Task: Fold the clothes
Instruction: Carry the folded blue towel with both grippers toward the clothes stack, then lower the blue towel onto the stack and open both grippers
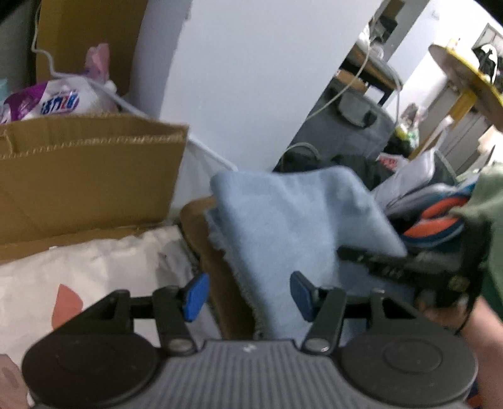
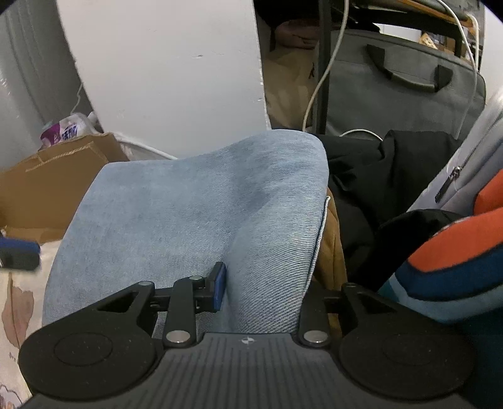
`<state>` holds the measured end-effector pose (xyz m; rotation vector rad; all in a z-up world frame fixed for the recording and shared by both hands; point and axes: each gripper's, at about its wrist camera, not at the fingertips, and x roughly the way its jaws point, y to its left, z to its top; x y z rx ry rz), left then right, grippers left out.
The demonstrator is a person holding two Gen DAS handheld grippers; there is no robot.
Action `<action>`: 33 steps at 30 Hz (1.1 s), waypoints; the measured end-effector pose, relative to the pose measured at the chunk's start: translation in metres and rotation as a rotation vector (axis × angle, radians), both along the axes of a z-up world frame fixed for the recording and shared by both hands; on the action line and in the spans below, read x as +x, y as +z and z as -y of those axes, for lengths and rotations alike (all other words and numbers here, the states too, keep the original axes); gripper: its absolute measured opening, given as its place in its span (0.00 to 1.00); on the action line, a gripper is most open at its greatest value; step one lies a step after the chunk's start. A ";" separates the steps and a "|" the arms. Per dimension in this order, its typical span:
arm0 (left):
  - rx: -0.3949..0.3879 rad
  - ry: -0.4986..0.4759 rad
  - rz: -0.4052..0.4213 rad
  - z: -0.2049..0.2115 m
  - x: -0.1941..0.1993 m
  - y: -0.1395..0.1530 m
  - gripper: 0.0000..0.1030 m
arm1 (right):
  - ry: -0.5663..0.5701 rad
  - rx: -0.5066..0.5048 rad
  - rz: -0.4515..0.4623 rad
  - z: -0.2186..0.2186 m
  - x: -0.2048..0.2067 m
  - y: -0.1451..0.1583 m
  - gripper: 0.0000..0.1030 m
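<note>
The right gripper [image 2: 248,289] is clamped on a fold of the blue denim [image 2: 195,207], which drapes ahead of it over a brown garment [image 2: 330,248]. The left gripper [image 1: 250,295] gapes wide, empty, the denim [image 1: 292,220] just ahead between its blue pads [image 1: 196,297].

A white wall panel [image 1: 251,78] is seen straight ahead, curved by the lens. To its left, an open cardboard box [image 1: 85,170] is stood against the wall. To the right, a grey bag with black handles [image 2: 402,91] is propped beneath a dark-framed desk [image 2: 393,12], with white cables [image 2: 323,75] draped over it. Even indoor light is cast throughout.
</note>
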<state>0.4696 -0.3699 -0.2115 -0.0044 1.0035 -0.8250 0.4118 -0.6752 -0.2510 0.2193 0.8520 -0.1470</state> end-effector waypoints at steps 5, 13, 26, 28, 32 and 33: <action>-0.015 -0.043 0.016 0.014 0.001 0.016 0.53 | 0.006 -0.007 -0.012 -0.002 0.005 0.003 0.31; 0.075 -0.128 0.097 0.053 -0.002 -0.020 0.52 | -0.007 -0.012 -0.011 -0.004 0.010 -0.001 0.31; 0.104 -0.154 0.158 0.062 0.001 -0.029 0.44 | 0.025 -0.015 -0.025 -0.010 0.036 -0.005 0.31; 0.137 -0.173 0.194 0.068 -0.004 -0.037 0.46 | 0.039 -0.020 -0.020 -0.012 0.037 -0.007 0.31; 0.146 -0.170 0.219 0.075 -0.010 -0.049 0.51 | 0.030 0.002 -0.037 -0.004 0.042 -0.011 0.38; 0.145 -0.172 0.216 0.075 -0.010 -0.048 0.51 | 0.006 -0.015 -0.047 -0.002 0.041 -0.008 0.42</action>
